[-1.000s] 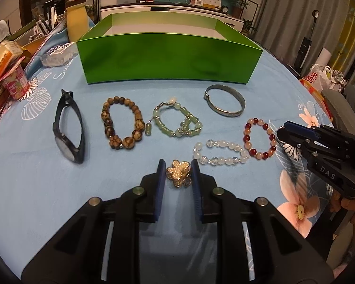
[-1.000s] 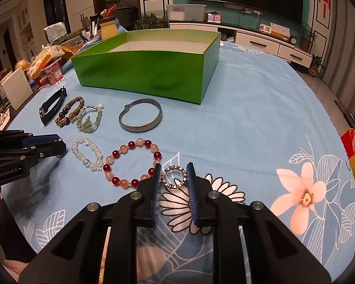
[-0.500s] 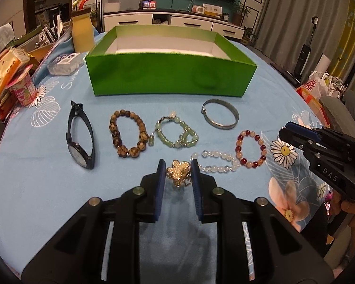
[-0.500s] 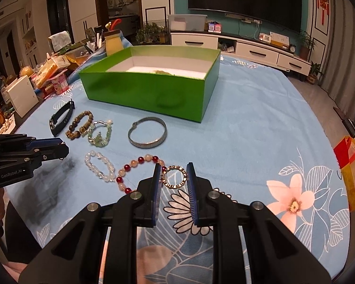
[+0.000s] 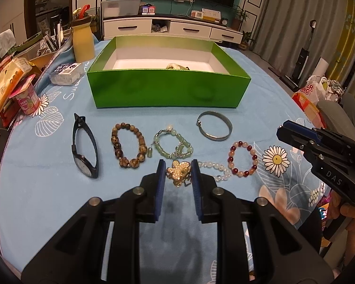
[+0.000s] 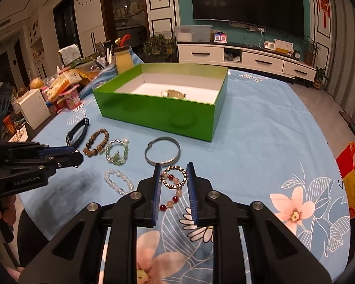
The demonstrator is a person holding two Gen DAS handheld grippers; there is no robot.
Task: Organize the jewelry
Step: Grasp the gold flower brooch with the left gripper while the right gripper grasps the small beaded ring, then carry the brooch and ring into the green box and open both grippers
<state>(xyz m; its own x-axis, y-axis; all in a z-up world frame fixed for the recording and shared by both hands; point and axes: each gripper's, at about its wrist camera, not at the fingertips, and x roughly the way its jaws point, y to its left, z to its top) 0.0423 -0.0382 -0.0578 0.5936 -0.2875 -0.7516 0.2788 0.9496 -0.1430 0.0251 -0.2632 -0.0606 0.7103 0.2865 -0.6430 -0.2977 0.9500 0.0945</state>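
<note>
In the left wrist view, the left gripper (image 5: 178, 172) fills the lower part of the frame, and its blue-padded fingers (image 5: 160, 177) are clamped on a gold, flower-shaped sparkling brooch (image 5: 179, 172). Above it, in a row on the light blue flowered worktop (image 5: 47, 189), lie a black wristwatch (image 5: 85, 146), a brown wooden bead bracelet (image 5: 127, 144), a pale green jade bracelet (image 5: 172, 144) and a silver metal bangle (image 5: 214, 125). A red and pink bead bracelet (image 5: 242, 158) lies to the right. The open green cardboard box (image 5: 168, 92) stands behind them, in the upper middle.

In the right wrist view, the right gripper (image 6: 172, 177) is at the bottom centre, with its fingers closed on a round gold ring-shaped piece (image 6: 174, 177). The green box sits in the upper middle of the frame.
</note>
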